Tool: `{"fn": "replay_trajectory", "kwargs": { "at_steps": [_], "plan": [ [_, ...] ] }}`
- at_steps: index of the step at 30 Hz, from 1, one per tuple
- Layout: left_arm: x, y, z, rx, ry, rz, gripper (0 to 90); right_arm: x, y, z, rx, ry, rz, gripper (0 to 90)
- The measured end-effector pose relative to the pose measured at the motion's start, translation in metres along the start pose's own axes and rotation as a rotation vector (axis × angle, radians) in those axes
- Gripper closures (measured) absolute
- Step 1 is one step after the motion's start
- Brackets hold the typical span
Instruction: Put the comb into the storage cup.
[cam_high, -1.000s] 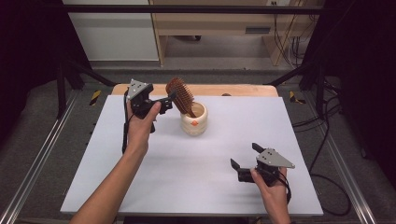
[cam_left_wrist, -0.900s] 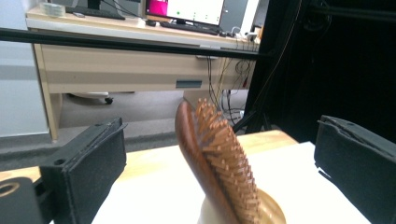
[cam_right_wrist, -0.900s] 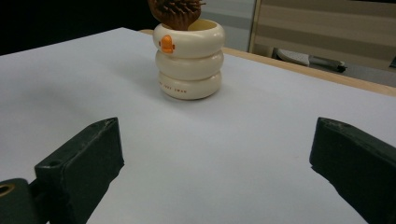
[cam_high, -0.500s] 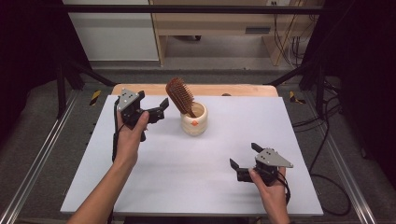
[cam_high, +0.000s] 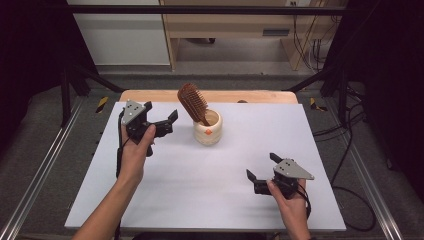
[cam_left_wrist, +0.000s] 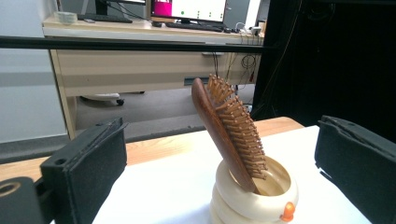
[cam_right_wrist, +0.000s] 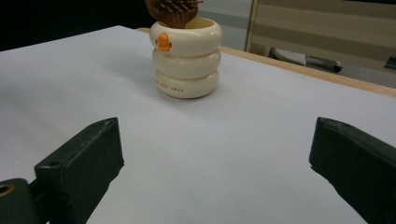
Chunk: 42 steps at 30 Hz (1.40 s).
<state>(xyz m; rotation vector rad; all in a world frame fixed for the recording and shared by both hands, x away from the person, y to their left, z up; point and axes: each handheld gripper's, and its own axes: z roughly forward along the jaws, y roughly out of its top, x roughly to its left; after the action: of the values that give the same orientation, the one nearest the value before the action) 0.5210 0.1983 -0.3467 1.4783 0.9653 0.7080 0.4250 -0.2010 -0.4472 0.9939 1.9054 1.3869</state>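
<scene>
Nearest the camera, the right hand-held gripper (cam_high: 263, 174) rests on the white tabletop (cam_high: 210, 200), jaws spread wide and empty. Farther back, the left hand-held gripper (cam_high: 167, 121) hangs just left of the cream ringed cup (cam_high: 208, 131), jaws likewise apart with nothing between them. A wooden hairbrush (cam_high: 192, 102) stands handle-down in the cup, leaning left. Judged from here, any regrip should close squarely on the brush's wooden back, clear of the bristles.

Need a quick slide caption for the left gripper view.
Open left gripper faces a wooden hairbrush leaning, handle down, in a cream ringed cup.
</scene>
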Motion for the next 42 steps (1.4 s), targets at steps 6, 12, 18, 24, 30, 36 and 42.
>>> {"fn": "replay_trajectory", "kwargs": {
  "at_steps": [6, 12, 18, 24, 30, 36, 42],
  "plan": [
    [0.006, -0.005, -0.011, -0.004, 0.008, -0.009, 2.4, 0.0, 0.0, -0.001, -0.007, -0.01, -0.014, 5.0],
    [0.015, -0.008, -0.024, -0.005, 0.022, -0.002, 2.4, 0.0, 0.0, 0.001, 0.001, -0.008, -0.011, 5.1],
    [0.019, -0.01, -0.038, -0.01, 0.029, 0.015, 2.4, 0.001, -0.001, 0.001, 0.004, -0.004, -0.008, 4.9],
    [0.022, -0.01, -0.047, -0.009, 0.018, 0.023, 2.3, 0.0, -0.001, 0.001, -0.003, -0.009, 0.002, 4.8],
    [0.026, -0.016, -0.051, -0.007, 0.021, 0.021, 2.3, 0.0, -0.001, 0.001, 0.0, -0.006, -0.001, 4.4],
    [0.027, -0.02, -0.055, -0.003, 0.023, 0.019, 2.3, 0.0, -0.001, 0.001, -0.005, 0.0, 0.005, 4.4],
    [0.033, -0.021, -0.059, 0.0, 0.017, 0.013, 2.3, 0.001, -0.001, 0.003, -0.001, 0.006, 0.008, 4.2]
  ]
}}
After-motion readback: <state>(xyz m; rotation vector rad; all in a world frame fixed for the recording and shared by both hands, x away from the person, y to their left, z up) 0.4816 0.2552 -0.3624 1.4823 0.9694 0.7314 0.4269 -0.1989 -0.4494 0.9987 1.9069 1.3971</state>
